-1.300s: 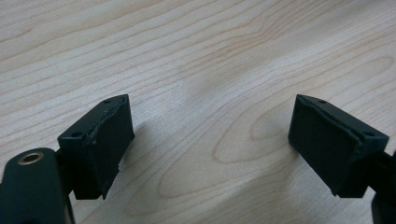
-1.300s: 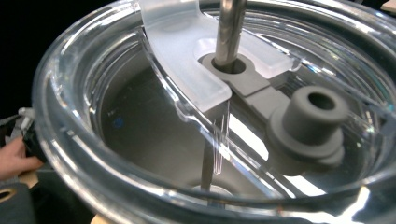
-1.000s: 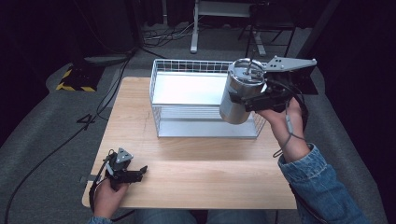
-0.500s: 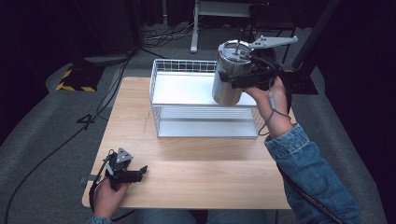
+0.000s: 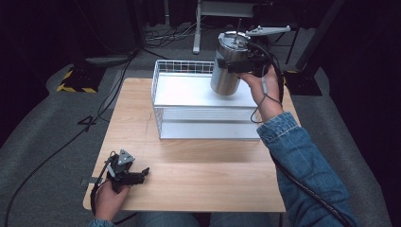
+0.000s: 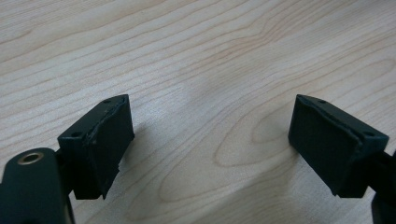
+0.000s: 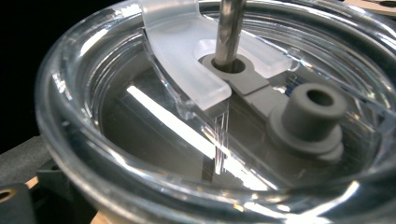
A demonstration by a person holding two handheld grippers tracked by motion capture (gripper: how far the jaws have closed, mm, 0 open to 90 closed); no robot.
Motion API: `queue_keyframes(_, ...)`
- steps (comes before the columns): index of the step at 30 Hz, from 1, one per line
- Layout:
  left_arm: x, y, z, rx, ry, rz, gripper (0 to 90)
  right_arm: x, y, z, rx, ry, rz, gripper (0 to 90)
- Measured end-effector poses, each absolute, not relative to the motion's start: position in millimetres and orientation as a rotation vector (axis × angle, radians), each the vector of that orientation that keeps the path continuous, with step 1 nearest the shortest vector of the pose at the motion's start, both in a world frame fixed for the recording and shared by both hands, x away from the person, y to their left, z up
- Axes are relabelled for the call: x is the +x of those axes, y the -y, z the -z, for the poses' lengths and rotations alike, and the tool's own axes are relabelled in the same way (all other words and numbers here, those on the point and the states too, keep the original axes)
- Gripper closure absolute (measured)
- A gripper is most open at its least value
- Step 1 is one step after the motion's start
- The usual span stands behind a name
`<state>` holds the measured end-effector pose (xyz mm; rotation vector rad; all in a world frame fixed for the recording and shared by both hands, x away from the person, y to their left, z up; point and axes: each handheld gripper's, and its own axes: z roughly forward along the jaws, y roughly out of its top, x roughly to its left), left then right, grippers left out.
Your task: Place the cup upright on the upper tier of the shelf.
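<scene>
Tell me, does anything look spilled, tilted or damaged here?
Nothing is spilled or broken. The steel tumbler hangs slightly tilted in the right tongs above the white wire basket; its clear lid stays on.

The tall cylindrical tumbler (image 5: 229, 71) was brushed, dull-shining steel under a glossy clear plastic lid (image 7: 116, 140) with matt grey rubber plugs (image 7: 308, 116). The pale wooden worktop (image 5: 198, 175) looked smooth and grained, the white wire basket (image 5: 203, 109) coated and matt.

A wooden table (image 5: 198, 184) stands on grey carpet (image 5: 42, 142), with dark surroundings and trailing floor cables (image 5: 113, 90).
</scene>
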<state>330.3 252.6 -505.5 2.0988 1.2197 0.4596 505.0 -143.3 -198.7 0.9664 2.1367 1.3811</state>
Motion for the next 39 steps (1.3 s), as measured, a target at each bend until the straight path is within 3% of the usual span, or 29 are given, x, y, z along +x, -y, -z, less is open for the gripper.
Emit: queue_keyframes(39,330.3,-252.6,505.4,2.099,-1.220,-0.460,14.6,535.7,128.6,230.5,1.006,-2.161,-1.306,3.7)
